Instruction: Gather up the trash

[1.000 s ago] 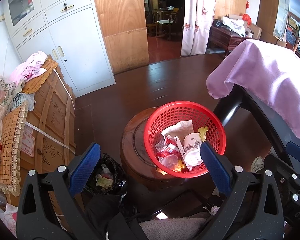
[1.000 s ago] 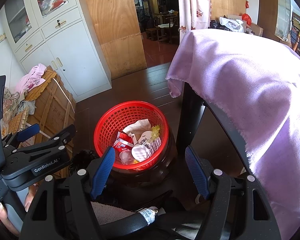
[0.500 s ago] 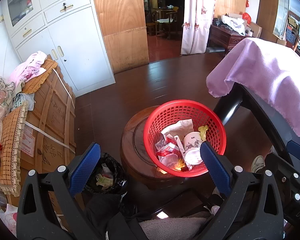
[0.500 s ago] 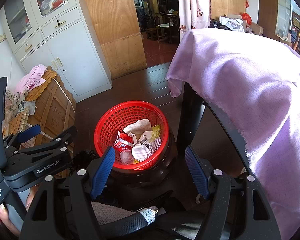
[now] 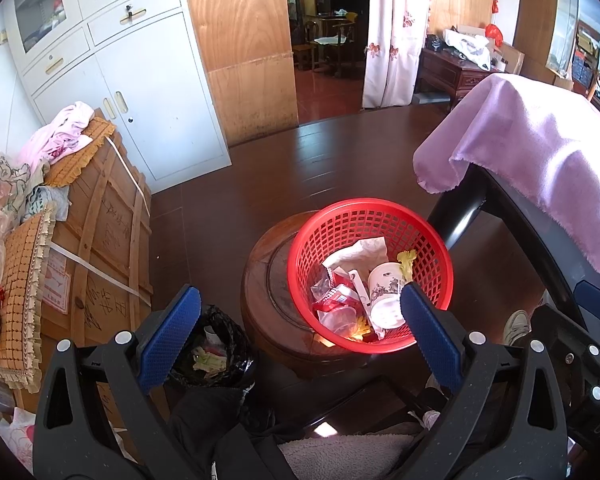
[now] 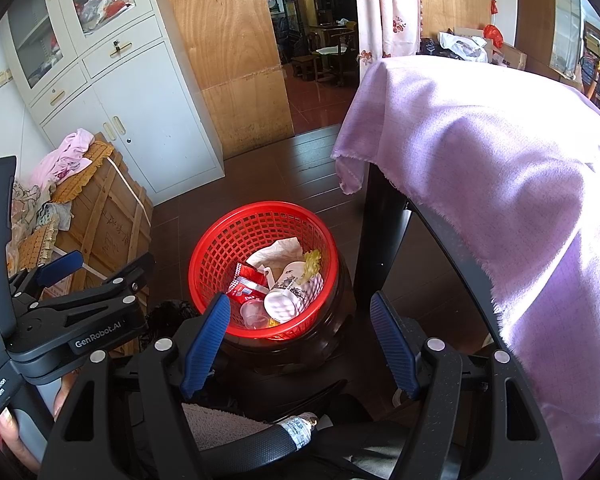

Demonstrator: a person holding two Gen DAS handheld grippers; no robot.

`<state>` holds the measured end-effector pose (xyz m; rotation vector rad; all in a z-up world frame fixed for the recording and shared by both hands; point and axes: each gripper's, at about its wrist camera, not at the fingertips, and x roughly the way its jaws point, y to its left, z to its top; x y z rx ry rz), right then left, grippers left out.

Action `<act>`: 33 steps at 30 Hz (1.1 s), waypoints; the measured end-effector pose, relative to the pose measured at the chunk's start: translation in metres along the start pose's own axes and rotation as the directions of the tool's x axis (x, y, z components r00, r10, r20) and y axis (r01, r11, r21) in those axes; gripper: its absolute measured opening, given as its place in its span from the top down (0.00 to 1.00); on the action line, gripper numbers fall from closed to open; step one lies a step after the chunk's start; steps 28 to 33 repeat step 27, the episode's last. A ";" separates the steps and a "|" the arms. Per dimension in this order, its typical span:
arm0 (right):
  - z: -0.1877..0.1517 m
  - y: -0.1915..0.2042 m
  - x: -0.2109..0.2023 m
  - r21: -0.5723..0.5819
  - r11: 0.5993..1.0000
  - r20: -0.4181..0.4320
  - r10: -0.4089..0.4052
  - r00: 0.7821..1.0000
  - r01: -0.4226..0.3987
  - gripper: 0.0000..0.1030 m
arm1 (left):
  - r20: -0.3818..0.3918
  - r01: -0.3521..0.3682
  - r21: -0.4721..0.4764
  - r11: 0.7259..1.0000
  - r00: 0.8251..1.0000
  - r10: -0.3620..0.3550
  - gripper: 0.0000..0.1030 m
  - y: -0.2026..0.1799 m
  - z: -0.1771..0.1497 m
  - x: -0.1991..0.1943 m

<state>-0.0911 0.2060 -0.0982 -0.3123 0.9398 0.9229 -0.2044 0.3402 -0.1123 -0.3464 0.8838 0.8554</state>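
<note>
A red mesh basket (image 5: 370, 268) sits on a round dark wooden stool (image 5: 276, 300), pushed toward the stool's right edge so that its rim overhangs there. Inside it lies the collected trash: a white paper cup (image 5: 384, 294) with a dark printed pattern on its side, crumpled white paper (image 5: 358, 250), red snack wrappers (image 5: 338, 294), a clear plastic cup (image 5: 338, 318) and a yellowish scrap (image 5: 406, 262) against the far right wall.

The left hand-held gripper (image 5: 300, 344) hangs above the stool's near edge with its blue-padded jaws spread wide and nothing between them. The right hand-held gripper (image 6: 300, 340) is likewise spread, empty, its pads framing the near rim of the basket (image 6: 262, 272) from above without touching it.

On the floor left of the stool stands a small bin lined with a black bag (image 5: 210, 354), holding bits of paper. Farther left is a wooden crate (image 5: 100, 248) with cushions and pink clothing piled on top. To the right, a pale purple cloth (image 6: 500, 168) drapes over a dark-framed desk (image 5: 512, 216). A white cabinet (image 5: 132, 80) stands against the back wall.
</note>
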 end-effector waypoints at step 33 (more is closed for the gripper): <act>0.000 -0.001 -0.001 0.004 1.000 0.000 0.005 1.000 -0.005 0.30 | -0.018 0.011 0.006 1.000 1.000 -0.011 0.07 0.002 -0.001 0.003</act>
